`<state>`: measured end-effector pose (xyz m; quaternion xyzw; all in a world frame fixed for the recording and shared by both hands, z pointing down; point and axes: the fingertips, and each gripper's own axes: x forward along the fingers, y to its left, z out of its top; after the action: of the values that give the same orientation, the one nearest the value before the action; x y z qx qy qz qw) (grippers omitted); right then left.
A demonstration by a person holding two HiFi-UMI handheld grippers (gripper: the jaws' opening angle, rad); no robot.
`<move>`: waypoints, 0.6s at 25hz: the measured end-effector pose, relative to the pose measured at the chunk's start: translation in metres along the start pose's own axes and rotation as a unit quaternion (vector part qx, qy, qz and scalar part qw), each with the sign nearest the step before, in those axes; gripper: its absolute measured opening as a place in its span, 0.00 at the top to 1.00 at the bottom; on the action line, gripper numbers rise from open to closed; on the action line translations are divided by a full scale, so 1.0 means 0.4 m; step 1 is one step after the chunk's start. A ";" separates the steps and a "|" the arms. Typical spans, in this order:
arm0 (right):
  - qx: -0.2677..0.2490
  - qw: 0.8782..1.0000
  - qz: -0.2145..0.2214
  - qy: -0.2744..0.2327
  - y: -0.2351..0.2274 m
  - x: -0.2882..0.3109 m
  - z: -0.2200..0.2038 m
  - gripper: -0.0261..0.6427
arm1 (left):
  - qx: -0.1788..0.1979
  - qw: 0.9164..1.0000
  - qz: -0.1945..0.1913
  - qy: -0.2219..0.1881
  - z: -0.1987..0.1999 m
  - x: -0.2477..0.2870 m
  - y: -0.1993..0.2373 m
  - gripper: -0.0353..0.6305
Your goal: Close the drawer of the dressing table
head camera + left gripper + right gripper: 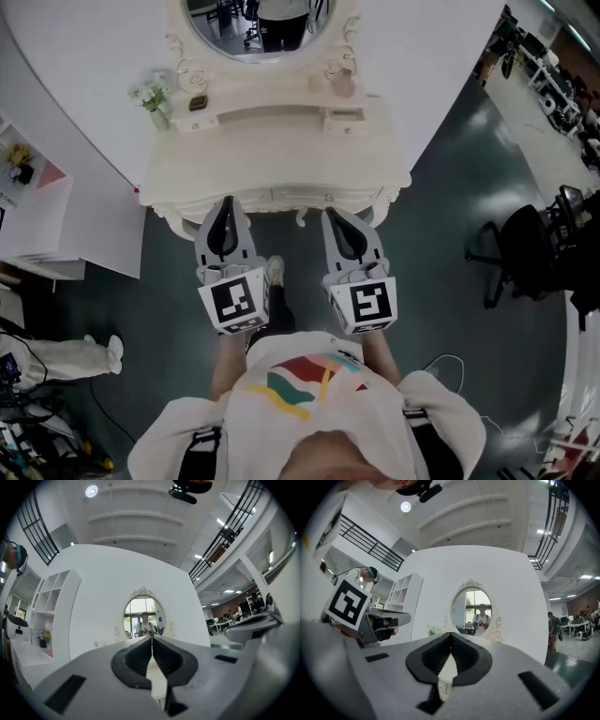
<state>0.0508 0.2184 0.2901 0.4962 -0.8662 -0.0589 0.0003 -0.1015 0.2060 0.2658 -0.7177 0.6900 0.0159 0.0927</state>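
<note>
Left hand-held gripper [226,204] and right hand-held gripper [333,217] jaws together, empty, tips just beside drawer [298,197] front

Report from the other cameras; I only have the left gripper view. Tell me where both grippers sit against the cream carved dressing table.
Observer: Head view: the left gripper and right gripper point side by side at the cream carved dressing table's front edge; contact unclear.
Operator: Give the right gripper's state.
Observer: Its own view shows it shut, holding nothing.
Operator: Say what lies below them.
Observer: The person's white shoe on the dark floor, between them.
</note>
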 end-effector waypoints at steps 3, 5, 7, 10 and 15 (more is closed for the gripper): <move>0.003 1.000 -0.007 -0.003 -0.017 0.046 -0.017 0.96 | 0.005 1.000 -0.003 0.000 -0.028 0.042 0.010 0.94; 0.003 1.000 -0.007 0.001 -0.022 0.080 -0.029 0.96 | 0.007 1.000 -0.004 0.002 -0.046 0.071 0.018 0.94; 0.002 1.000 -0.005 0.008 -0.024 0.115 -0.038 0.96 | 0.003 1.000 -0.008 0.009 -0.060 0.102 0.025 0.94; 0.000 1.000 -0.004 0.020 -0.031 0.171 -0.047 0.96 | -0.003 1.000 -0.013 0.016 -0.078 0.157 0.040 0.94; -0.013 1.000 -0.011 0.020 -0.059 0.281 -0.037 0.96 | -0.023 0.999 -0.018 0.015 -0.083 0.262 0.077 0.94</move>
<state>0.0150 0.1083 0.2958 0.5065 -0.8598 -0.0606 0.0235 -0.1307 0.0964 0.2794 -0.7321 0.6777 0.0192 0.0666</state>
